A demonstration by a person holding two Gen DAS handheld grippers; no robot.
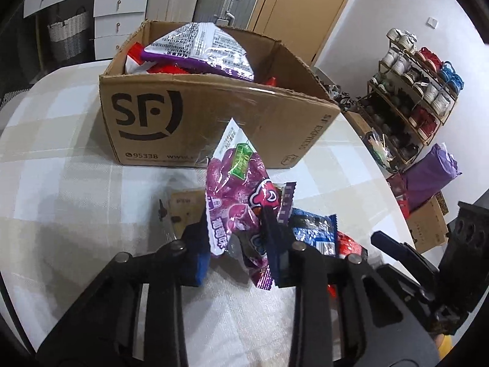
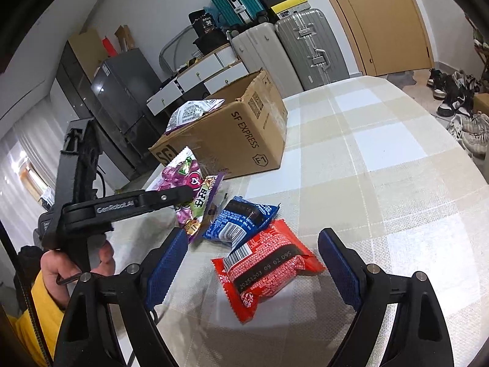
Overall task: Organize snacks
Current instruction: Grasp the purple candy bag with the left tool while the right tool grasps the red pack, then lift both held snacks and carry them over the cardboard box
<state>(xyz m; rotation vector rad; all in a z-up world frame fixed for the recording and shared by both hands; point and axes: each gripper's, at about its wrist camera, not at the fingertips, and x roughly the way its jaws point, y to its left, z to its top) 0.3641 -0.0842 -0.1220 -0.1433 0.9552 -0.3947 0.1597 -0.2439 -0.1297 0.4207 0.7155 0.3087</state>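
My left gripper [image 1: 237,238] is shut on a purple grape candy bag [image 1: 235,189] and holds it up in front of the SF cardboard box [image 1: 189,122]; the bag also shows in the right wrist view [image 2: 183,177]. The box [image 2: 238,134] holds several snack packs, a silver-and-purple bag [image 1: 198,49] on top. A second purple packet [image 2: 203,205] hangs beside the held bag; whether it is gripped I cannot tell. My right gripper [image 2: 253,263] is open, its fingers either side of a red snack pack [image 2: 266,266] on the table. A blue pack [image 2: 241,217] lies just beyond it.
The table [image 2: 382,159] has a checked beige cloth. A shoe rack [image 1: 418,91] and purple bag [image 1: 428,180] stand to the right of the table. Suitcases [image 2: 305,46] and a wooden door [image 2: 391,15] are behind. Drawers and a basket [image 1: 67,36] are at back left.
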